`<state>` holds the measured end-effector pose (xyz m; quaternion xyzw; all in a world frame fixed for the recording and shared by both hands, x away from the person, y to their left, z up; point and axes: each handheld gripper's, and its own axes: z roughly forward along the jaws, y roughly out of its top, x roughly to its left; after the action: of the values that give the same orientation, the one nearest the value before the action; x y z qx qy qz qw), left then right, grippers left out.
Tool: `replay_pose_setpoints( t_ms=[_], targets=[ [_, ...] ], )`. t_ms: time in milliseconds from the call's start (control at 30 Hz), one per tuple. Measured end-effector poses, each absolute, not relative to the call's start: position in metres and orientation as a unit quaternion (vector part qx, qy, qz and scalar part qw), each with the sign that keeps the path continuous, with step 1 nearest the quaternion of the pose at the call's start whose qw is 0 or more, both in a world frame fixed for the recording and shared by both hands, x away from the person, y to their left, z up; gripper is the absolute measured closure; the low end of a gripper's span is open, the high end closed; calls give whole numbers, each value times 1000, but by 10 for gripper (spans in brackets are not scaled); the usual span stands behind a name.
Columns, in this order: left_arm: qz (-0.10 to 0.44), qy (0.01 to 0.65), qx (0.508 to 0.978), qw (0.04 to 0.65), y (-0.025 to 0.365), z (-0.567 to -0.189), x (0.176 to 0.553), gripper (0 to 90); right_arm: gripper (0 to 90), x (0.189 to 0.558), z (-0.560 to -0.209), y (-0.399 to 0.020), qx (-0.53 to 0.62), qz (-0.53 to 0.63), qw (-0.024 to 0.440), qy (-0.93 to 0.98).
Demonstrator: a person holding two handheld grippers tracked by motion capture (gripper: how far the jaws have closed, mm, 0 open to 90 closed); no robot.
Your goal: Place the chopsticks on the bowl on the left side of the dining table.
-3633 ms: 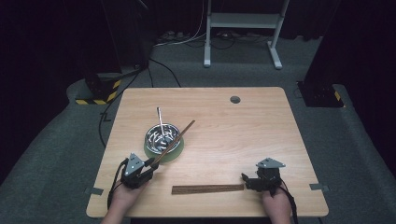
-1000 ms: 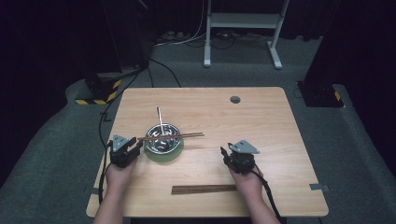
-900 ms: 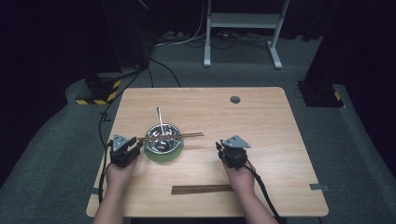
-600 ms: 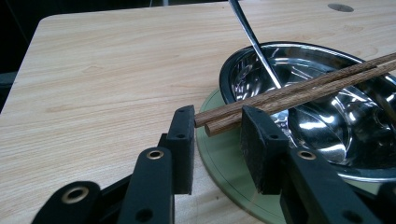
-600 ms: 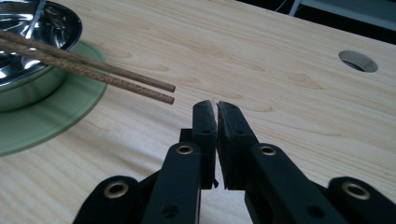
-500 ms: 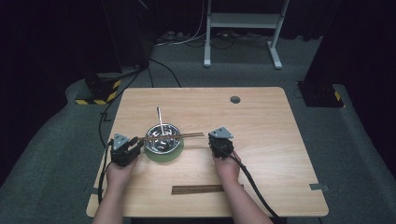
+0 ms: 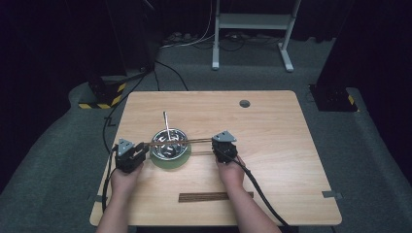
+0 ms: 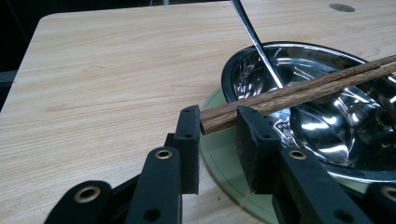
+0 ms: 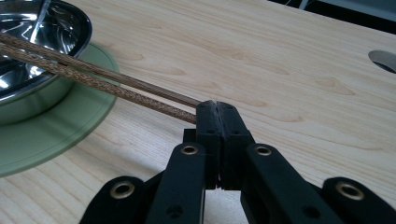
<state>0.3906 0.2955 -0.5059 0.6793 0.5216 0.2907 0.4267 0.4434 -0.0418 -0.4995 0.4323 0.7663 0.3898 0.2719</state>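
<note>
Chopsticks (image 7: 177, 141) of dark wood already lay across the shiny steel bowl (image 7: 169, 146), left gripper (image 8: 218, 125) loosely straddling them, jaws just narrowing, right gripper (image 9: 217, 114) closed, pushing their right tips.

The chopsticks (image 8: 299, 93) are dark, coarse-grained wood, matt and rough. The bowl (image 8: 327, 140) is polished metal, mirror-glossy, as is the spoon handle (image 8: 254, 37). Under the bowl, the green mat (image 9: 56, 130) looks smooth. The table (image 8: 116, 70) is pale, smooth wood. The tongs' pads are matt black.

High view looks down on the table (image 7: 272, 121); both gripper views, close and low, share the bowl (image 8: 327, 116).
</note>
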Motion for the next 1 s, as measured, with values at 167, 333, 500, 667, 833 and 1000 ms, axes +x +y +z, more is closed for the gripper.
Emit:
replay_pose_setpoints(
  t_ms=[167, 333, 500, 667, 833, 1000],
  targets=[
    [288, 527, 675, 430, 295, -506, 390, 710, 880, 443, -499, -42, 430, 385, 278, 768],
    [291, 524, 677, 427, 297, -506, 390, 709, 820, 438, -498, -44, 425, 388, 281, 768],
    [292, 525, 679, 422, 296, -506, 390, 705, 785, 433, -499, -45, 413, 388, 284, 773],
    [292, 524, 680, 422, 295, -507, 391, 706, 781, 433, -502, -42, 412, 380, 286, 777],
    [292, 525, 681, 419, 295, -507, 391, 706, 781, 436, -504, -41, 415, 377, 284, 778],
    [292, 526, 679, 420, 295, -508, 391, 706, 781, 437, -504, -41, 416, 378, 287, 776]
  ],
)
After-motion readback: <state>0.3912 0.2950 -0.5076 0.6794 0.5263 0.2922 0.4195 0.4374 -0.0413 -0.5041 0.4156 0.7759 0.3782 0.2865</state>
